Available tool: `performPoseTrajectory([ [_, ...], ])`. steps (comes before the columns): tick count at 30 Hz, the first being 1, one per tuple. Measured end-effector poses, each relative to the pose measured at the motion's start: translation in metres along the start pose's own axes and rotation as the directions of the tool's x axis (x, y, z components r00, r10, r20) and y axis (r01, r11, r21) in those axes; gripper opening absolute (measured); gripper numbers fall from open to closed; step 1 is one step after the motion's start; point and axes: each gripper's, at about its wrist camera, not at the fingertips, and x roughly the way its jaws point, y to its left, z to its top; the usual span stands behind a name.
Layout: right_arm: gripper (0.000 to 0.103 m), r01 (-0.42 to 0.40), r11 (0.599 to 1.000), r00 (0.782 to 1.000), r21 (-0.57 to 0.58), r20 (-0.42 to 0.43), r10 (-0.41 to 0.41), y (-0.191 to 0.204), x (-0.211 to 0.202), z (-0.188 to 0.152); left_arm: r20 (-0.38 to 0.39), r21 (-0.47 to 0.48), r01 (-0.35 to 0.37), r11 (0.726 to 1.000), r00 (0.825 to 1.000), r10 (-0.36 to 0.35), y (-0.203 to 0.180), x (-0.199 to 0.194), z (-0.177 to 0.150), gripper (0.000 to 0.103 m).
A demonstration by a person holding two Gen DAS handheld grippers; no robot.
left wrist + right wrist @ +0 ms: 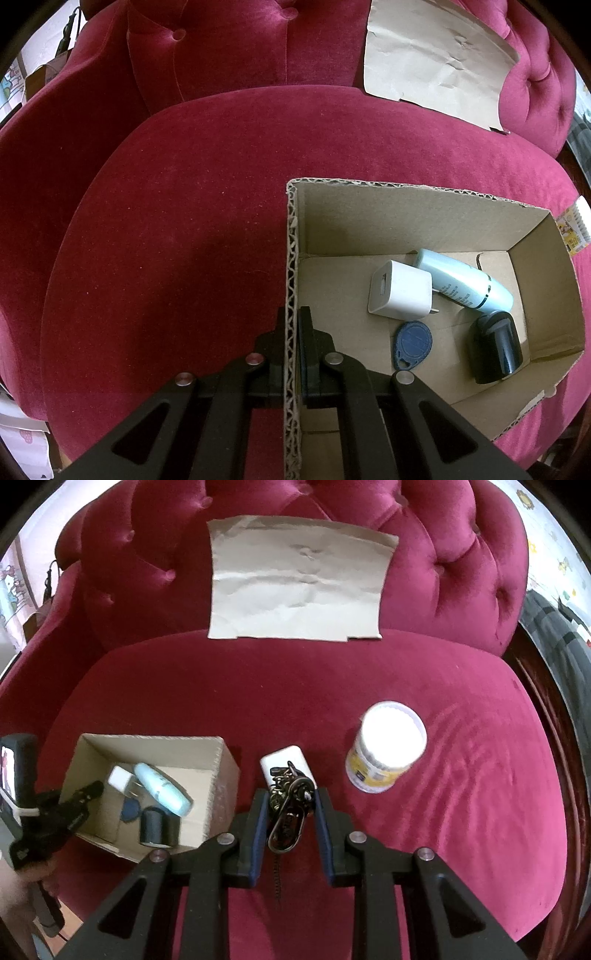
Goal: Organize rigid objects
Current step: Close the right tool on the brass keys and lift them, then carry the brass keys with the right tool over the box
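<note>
A cardboard box [424,218] sits on the red velvet seat; it also shows in the right wrist view [225,775]. It holds a white charger [400,290], a pale blue tube [465,282], a blue key fob [413,341] and a black cylinder [495,347]. My left gripper [293,314] is shut on the box's left wall. My right gripper [290,797] is open around a dark metal key bunch with a carabiner [290,805], which lies against a small white case [286,762]. A white-lidded jar [384,746] stands to the right.
A creased brown paper sheet [295,598] leans on the tufted backrest [443,554]. The left hand-held gripper body [44,812] is seen at the box's left side. The seat edge drops off at the right, by dark wood [546,701].
</note>
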Motion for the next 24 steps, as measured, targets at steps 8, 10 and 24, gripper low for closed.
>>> performPoseTrajectory([
  [8,0.025,-0.031,0.999,0.999,-0.021,0.025,0.032,0.023,-0.009,0.011,0.0,0.0,0.0,1.0,1.0,0.0,0.0,0.0,0.0,0.004],
  [10,0.025,-0.044,0.999,0.998,-0.023,0.034,0.045,0.03,-0.012,0.014,0.0,-0.001,0.0,1.0,1.0,0.0,0.0,0.0,0.0,0.004],
  [24,0.025,-0.118,0.991,0.992,-0.062,0.045,0.12,0.078,-0.012,0.025,0.0,0.0,0.002,1.0,1.0,-0.002,0.001,-0.001,0.0,0.004],
])
